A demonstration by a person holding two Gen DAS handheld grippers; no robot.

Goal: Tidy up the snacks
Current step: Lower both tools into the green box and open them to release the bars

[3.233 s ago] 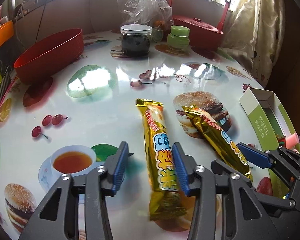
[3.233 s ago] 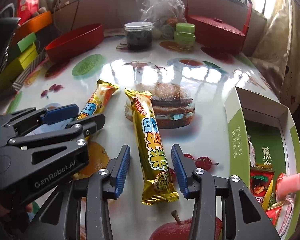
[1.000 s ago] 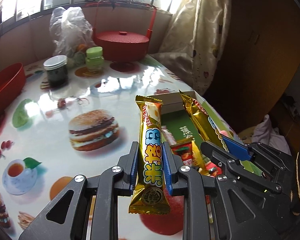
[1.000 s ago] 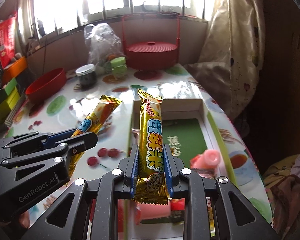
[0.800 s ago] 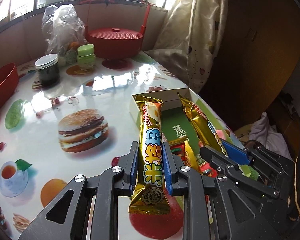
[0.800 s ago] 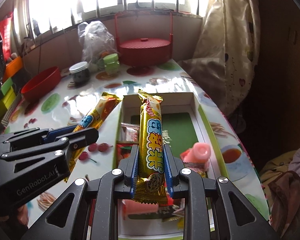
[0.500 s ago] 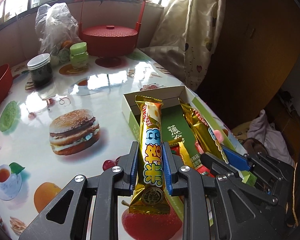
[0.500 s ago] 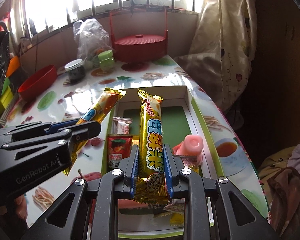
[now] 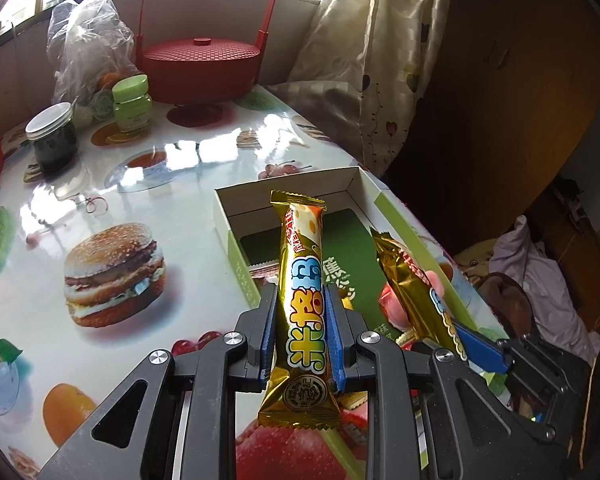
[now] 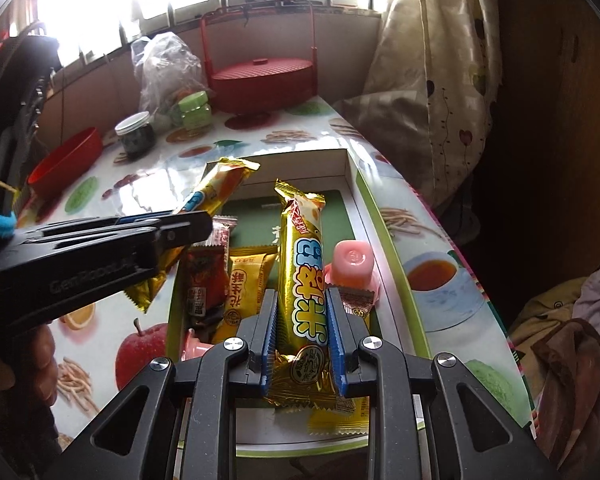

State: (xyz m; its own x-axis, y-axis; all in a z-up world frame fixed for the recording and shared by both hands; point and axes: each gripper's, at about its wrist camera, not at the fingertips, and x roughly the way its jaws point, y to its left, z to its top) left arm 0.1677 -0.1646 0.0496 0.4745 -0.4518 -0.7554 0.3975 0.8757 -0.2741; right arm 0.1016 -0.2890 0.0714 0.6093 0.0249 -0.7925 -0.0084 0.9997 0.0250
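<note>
Visibly, "GenRobot"-marked left gripper [image 10: 188, 222] and right gripper [image 10: 302, 312] each clamp a gold snack bar [image 10: 302, 264].

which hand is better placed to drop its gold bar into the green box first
Right, probably. The right gripper holds its gold bar over the open green box; the left gripper sits at the box's left wall.

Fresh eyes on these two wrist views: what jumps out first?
Two matching gold snack bars, one clamped in each gripper: the left gripper holds the left snack bar and the right gripper holds the right snack bar, both poised over the open green-and-white box. Inside the box lie small wrapped snacks and a pink jelly cup. At the table's far end stands a red lidded basket.
</note>
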